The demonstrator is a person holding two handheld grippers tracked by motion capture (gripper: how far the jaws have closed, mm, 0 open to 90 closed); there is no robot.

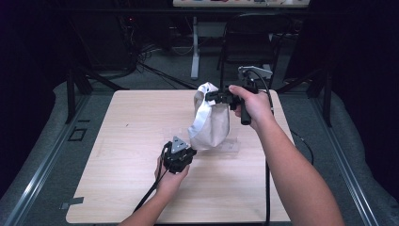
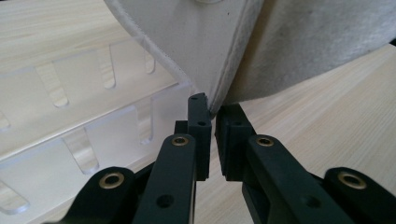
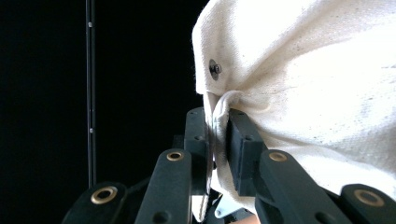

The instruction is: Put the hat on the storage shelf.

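High view shows the left gripper (image 1: 181,157) near the middle of the wooden table (image 1: 122,155), its jaws clenched on the bottom hem of a white cloth bag (image 1: 210,125) that hangs between both tools. Left gripper view has that hem pinched just beside a clear plastic rack (image 2: 70,135) lying on the table. Farther back, toward the far right edge, the right gripper (image 1: 217,97) grasps the bag's top fold, beside a metal snap (image 3: 215,69).
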